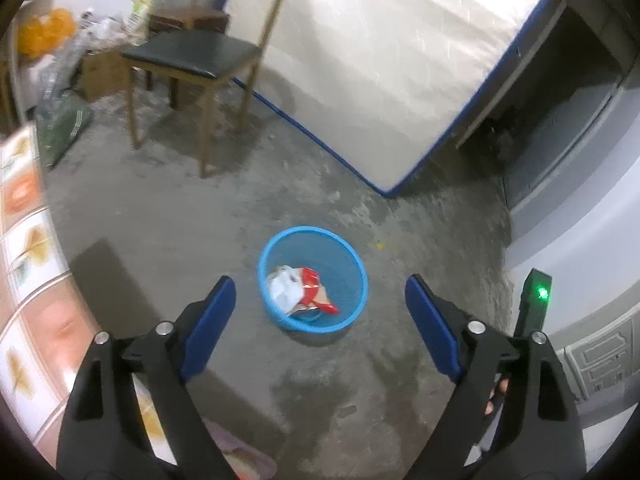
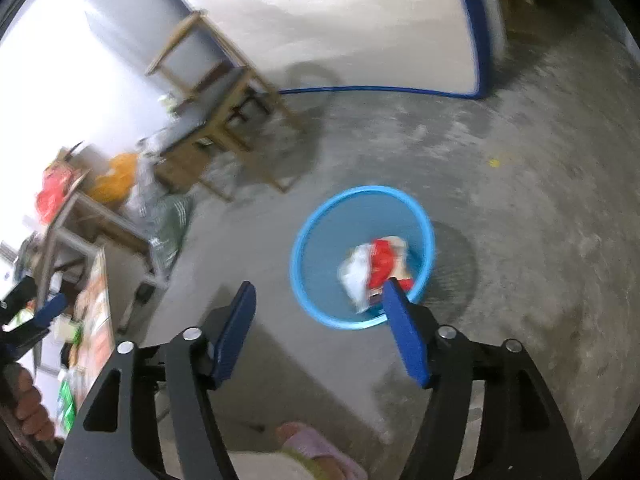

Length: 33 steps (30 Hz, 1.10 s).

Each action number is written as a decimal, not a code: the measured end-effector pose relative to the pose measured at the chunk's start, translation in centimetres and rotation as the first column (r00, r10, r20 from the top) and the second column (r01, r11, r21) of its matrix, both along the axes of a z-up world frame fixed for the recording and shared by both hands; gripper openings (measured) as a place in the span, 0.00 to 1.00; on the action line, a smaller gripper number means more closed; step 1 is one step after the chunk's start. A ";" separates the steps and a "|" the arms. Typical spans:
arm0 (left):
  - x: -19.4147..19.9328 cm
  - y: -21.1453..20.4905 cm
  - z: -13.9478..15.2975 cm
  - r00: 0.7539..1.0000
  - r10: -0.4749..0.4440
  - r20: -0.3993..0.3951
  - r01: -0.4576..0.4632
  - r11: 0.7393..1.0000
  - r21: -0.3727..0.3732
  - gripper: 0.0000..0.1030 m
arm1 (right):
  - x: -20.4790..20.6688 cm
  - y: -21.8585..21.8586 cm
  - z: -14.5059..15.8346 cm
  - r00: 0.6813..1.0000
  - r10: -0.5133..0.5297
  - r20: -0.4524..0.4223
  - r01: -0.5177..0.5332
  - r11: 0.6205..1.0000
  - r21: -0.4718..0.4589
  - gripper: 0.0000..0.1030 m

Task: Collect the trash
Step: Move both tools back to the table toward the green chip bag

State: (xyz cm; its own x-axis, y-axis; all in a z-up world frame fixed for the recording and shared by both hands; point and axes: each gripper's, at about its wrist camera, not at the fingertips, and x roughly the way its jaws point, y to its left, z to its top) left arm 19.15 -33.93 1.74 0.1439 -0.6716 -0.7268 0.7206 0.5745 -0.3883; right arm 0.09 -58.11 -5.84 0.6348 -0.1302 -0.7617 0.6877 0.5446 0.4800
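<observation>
A round blue trash basket [image 1: 266, 276] stands on the concrete floor. Inside it lie a white plastic bag [image 1: 282, 288] and a red and white wrapper [image 1: 314, 286]. My left gripper [image 1: 320, 300] hangs open above the basket, nothing between its blue pads. In the right wrist view the same basket [image 2: 320, 220] sits a little right of centre with the white bag [image 2: 354, 270] and the red wrapper [image 2: 382, 262] in it. My right gripper [image 2: 320, 300] is open too and holds nothing; its right fingertip overlaps the basket's near rim in the picture.
A wooden chair [image 1: 192, 56] with a dark seat stands beyond the basket. A white mattress with blue edging [image 1: 400, 60] leans behind. Bags and boxes [image 1: 60, 60] pile at the far left. A patterned table edge [image 1: 28, 248] runs along the left. A slippered foot [image 2: 316, 448] shows below.
</observation>
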 end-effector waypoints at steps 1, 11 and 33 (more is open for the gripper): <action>-0.3 2.1 0.7 1.000 0.026 0.012 -0.026 1.000 -0.015 0.81 | 0.1 0.7 0.8 1.000 0.025 0.011 -0.025 1.000 -0.001 0.66; -4.5 24.2 4.0 0.935 0.338 0.110 -0.329 0.940 -0.093 0.86 | 5.5 11.5 7.1 0.925 0.343 0.165 -0.357 0.932 0.060 0.71; -7.1 48.1 1.7 0.705 0.682 0.195 -0.680 0.728 -0.087 0.86 | 23.9 40.2 9.2 0.572 0.771 0.279 -0.818 0.514 0.257 0.71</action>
State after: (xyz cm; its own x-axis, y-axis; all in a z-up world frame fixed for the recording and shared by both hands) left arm 12.02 14.22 3.47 0.7047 -0.3387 -0.6235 0.1952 0.9373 -0.2886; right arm 23.97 -17.89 3.32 0.4283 0.7085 -0.5609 -0.0257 0.6300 0.7762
